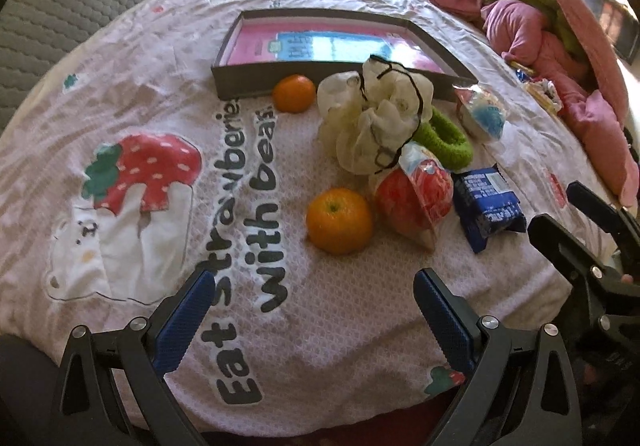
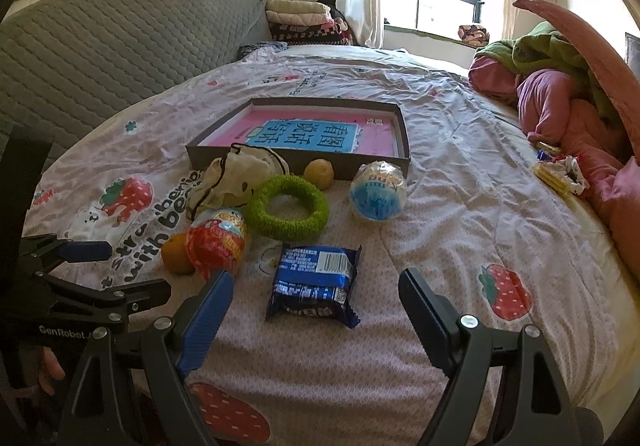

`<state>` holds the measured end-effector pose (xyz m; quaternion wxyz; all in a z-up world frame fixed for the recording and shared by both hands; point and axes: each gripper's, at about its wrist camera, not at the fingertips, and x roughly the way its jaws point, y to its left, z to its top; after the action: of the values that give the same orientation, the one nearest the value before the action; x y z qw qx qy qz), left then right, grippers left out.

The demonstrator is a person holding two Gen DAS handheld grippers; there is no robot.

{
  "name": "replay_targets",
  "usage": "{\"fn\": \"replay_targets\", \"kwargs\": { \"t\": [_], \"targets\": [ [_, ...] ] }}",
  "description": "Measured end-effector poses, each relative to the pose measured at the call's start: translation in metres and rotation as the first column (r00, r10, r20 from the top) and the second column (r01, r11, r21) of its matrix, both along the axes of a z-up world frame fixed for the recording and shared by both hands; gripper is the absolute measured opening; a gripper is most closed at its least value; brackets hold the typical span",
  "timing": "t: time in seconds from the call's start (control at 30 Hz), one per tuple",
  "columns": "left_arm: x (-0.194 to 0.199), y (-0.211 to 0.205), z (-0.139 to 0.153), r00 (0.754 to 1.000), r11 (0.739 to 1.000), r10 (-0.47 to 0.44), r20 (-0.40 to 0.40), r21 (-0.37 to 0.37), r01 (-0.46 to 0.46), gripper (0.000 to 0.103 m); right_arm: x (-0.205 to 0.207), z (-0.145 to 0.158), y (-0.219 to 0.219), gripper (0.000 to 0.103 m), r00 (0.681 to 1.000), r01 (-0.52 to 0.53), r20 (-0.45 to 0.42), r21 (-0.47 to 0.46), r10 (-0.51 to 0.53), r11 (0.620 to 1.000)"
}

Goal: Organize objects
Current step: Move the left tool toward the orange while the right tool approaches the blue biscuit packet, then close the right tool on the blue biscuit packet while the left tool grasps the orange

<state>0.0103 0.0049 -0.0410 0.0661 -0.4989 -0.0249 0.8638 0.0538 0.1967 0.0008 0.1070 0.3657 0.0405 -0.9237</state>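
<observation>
Blue snack packet (image 2: 314,280) lies between our right tongs (image 2: 316,294), both tongs apart, empty; left tongs (image 1: 316,298) face orange (image 1: 339,219). Packet light, crinkly, slippery; we judge pinching across short sides best.

Open dark tray (image 2: 403,149) holds a pink-and-blue book (image 2: 308,133), flat on bed. In front: two oranges (image 1: 339,220) (image 1: 294,93), cream mesh pouf (image 1: 372,117), green knit ring (image 2: 287,205), red snack pack (image 2: 216,242), blue-white pack (image 2: 378,189), blue biscuit packet (image 2: 314,284) lying flat, nearest.
</observation>
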Motion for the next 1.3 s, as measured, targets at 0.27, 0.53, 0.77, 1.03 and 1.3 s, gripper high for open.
{"fn": "replay_targets", "kwargs": {
  "t": [0.27, 0.53, 0.77, 1.03, 1.3],
  "targets": [
    [0.001, 0.006, -0.005, 1.000, 0.999, -0.019, 0.003, -0.034, 0.019, 0.100, -0.003, -0.010, 0.003, 0.084, 0.999, 0.007, 0.042, -0.018, -0.006, 1.000],
    [-0.003, -0.001, -0.007, 0.999, 1.000, -0.006, -0.047, -0.023, 0.005, 0.100, -0.008, -0.022, 0.004, 0.084, 0.997, 0.005, 0.075, -0.036, -0.002, 0.999],
    [-0.010, -0.003, -0.009, 0.996, 0.999, -0.001, -0.093, -0.039, -0.003, 0.098, -0.014, -0.027, 0.005, 0.084, 0.997, 0.016, 0.071, -0.029, -0.014, 0.999],
    [-0.016, 0.003, -0.013, 0.991, 0.998, -0.044, -0.129, -0.040, 0.039, 0.075, -0.024, -0.032, 0.005, 0.084, 0.997, 0.039, 0.071, -0.028, -0.037, 0.999],
    [-0.023, 0.008, -0.020, 0.990, 0.997, -0.082, -0.117, -0.010, 0.082, 0.071, -0.035, -0.042, -0.001, 0.084, 0.994, 0.043, 0.106, -0.028, -0.040, 0.999]
  ]
}}
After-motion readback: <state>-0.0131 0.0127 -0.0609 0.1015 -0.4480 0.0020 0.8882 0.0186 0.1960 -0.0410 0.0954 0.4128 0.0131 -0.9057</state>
